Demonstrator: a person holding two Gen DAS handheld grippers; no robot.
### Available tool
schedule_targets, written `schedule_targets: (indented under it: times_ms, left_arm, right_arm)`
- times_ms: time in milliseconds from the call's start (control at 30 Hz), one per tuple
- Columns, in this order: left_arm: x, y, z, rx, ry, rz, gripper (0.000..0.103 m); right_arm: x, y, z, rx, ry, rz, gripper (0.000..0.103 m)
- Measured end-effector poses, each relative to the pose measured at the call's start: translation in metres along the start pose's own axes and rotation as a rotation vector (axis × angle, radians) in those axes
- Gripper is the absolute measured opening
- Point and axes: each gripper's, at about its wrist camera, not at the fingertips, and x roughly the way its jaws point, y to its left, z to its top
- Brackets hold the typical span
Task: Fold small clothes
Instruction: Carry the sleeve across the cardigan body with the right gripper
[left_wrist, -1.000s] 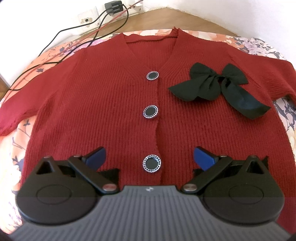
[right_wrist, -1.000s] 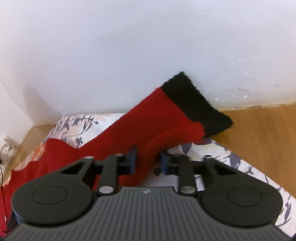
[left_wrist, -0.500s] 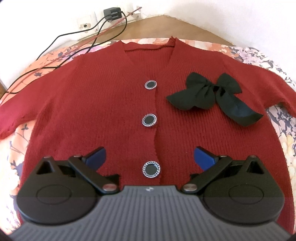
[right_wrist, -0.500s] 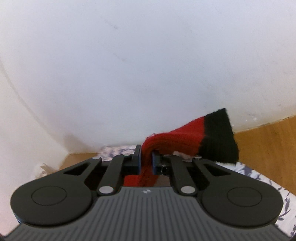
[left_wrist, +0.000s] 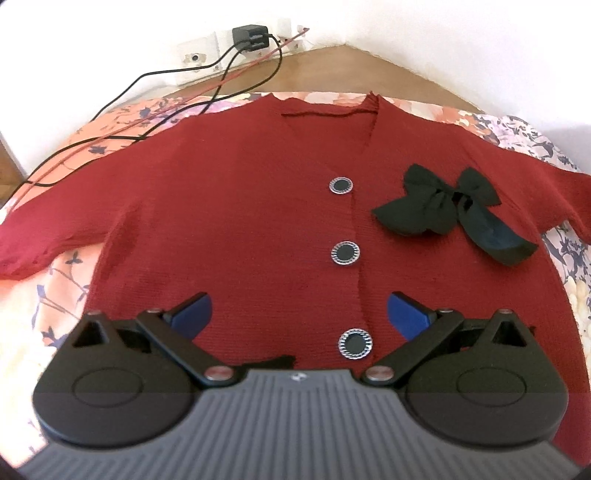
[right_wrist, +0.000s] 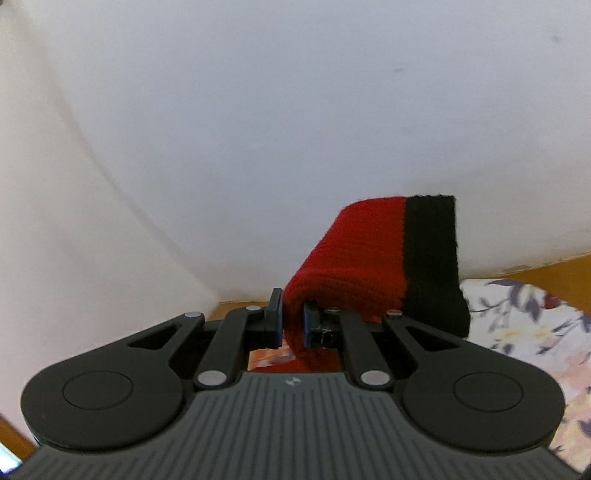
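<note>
Right now the left gripper (left_wrist: 299, 314) is hanging over the lower front of the red cardigan (left_wrist: 240, 206), its blue pads (left_wrist: 194, 314) spread wide apart and gripping nothing. The cardigan is lying flat, front up, on a floral bedcover (left_wrist: 55, 280), stretching away ahead of this gripper. Three round dark buttons are running up the placket: the lowest button (left_wrist: 355, 343) is sitting between the open fingers, close in, and the other two are lining up farther ahead. A black bow (left_wrist: 443, 208) is resting on the chest panel, ahead and to the gripper's right. Beyond the collar, black cables (left_wrist: 177, 110) are trailing across the bedcover up to a charger plug (left_wrist: 250, 36) on the wall.

The right gripper (right_wrist: 290, 319) is pinching the cardigan's sleeve (right_wrist: 354, 266), jaws nearly closed with only the knit fabric between the pads. The sleeve is being held up off the bed, bunching out of the jaws and draping ahead and to the right, its black cuff (right_wrist: 432, 258) at the far end hanging down. Behind it a plain white wall (right_wrist: 295, 110) is filling most of the view, with the floral bedcover showing low on this gripper's right.
</note>
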Motion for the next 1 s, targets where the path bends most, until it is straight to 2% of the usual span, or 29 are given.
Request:
schedule_targets:
  times_ms: [267, 900, 1000]
  left_arm:
    - [-0.001, 0.020, 0.000, -0.030, 0.003, 0.000, 0.103]
    - [-0.002, 0.066, 0.003, -0.066, 0.004, 0.018, 0.103]
    - [-0.001, 0.074, 0.005, -0.077, 0.005, 0.019, 0.103]
  right_arm:
    - [0.027, 0.028, -0.015, 0.001, 0.067, 0.076, 0.010]
    - [0.100, 0.092, -0.048, -0.051, 0.128, 0.194, 0.010]
    - [0.100, 0.111, -0.056, -0.061, 0.144, 0.217, 0.010]
